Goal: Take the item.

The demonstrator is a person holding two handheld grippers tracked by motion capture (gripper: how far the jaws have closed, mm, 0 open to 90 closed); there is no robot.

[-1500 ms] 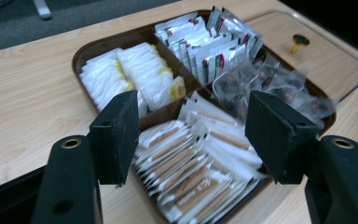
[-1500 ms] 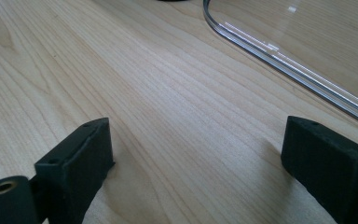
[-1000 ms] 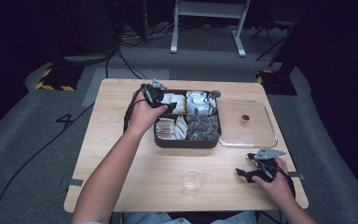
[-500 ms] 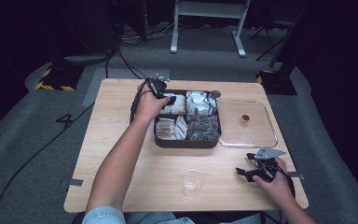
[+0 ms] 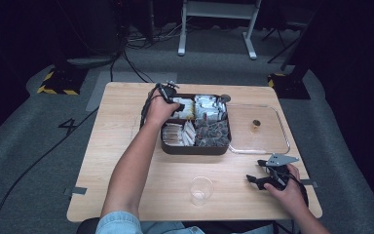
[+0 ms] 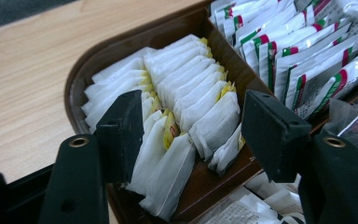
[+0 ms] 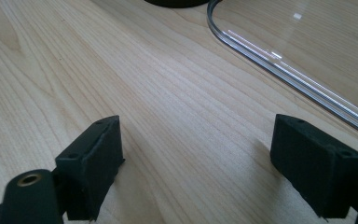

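Pale wood table [image 5: 126, 146] carries the dark box [image 5: 195, 149], where my left gripper [image 6: 193, 123] has dropped into its eleven-o'clock compartment of white sachets [image 6: 186, 93] — jaws just narrowing, sachets between them, not yet pinched, so a pick looks near — while my right gripper [image 7: 196, 158] sits at four o'clock, jaws apart, empty.

White sachets [image 6: 186, 107] fill a dark brown tray [image 6: 81, 77] beside red-and-green-striped packets [image 6: 303, 56].

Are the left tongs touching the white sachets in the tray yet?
Cannot tell. In the left gripper view the left tongs straddle the row of white sachets. One jaw overlaps them in the picture, but neither contact nor a gap shows plainly.
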